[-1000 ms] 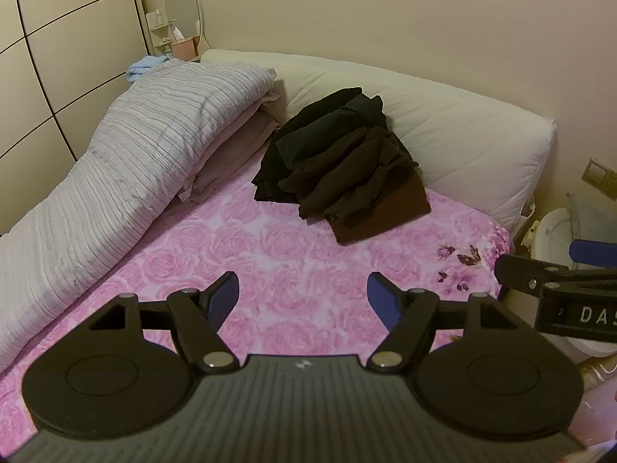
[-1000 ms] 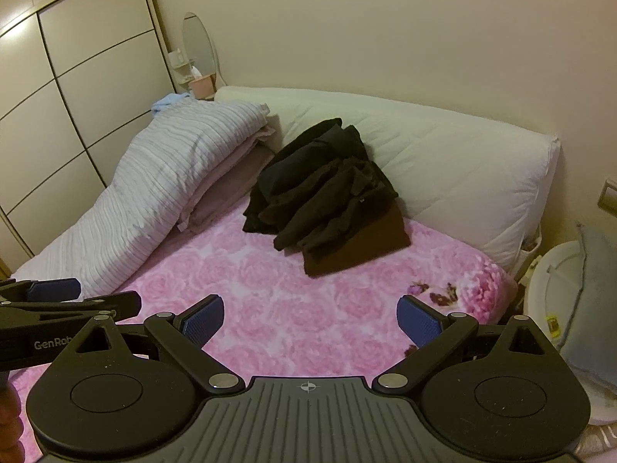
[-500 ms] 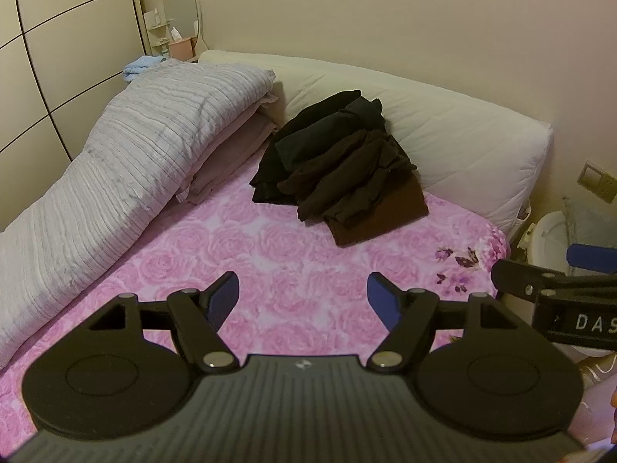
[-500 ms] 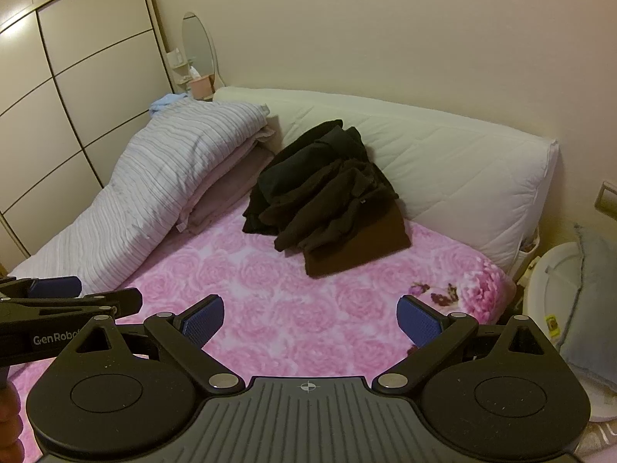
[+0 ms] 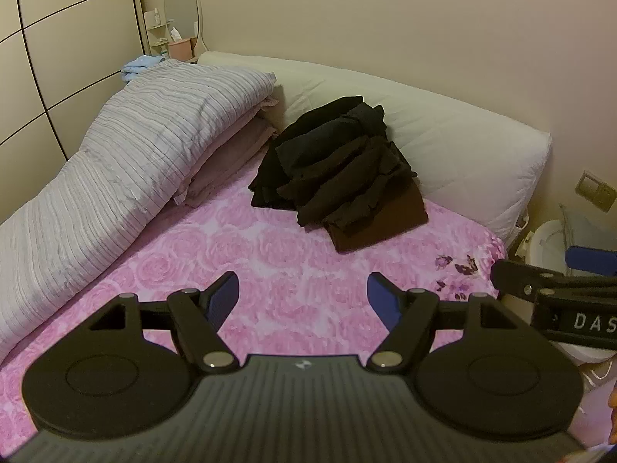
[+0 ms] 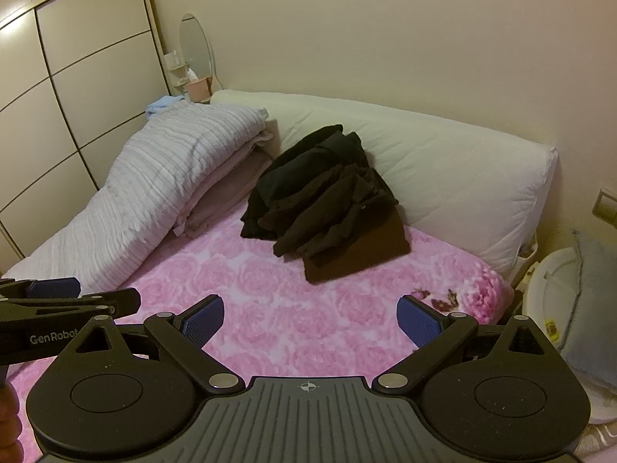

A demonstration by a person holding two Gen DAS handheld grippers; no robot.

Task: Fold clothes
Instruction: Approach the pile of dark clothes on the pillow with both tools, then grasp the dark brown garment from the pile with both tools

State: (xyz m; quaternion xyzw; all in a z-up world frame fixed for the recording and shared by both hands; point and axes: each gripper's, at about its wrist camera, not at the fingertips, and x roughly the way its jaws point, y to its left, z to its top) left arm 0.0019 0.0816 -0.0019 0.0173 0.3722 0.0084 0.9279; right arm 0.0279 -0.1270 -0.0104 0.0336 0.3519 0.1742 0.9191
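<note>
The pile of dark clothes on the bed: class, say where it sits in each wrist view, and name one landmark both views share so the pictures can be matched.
Left wrist view: the pile of dark clothes lies just above centre, on the pink rose bedspread, against the long white pillow.
Right wrist view: the pile lies at centre, beyond the open fingers.
Shared landmark: the oval mirror at upper left.

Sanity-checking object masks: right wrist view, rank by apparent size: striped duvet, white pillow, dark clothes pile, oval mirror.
1. striped duvet and white pillow: look about alike, and the duvet runs nearer the camera, so no ranking between them
3. dark clothes pile
4. oval mirror: smallest, though also farthest away
</note>
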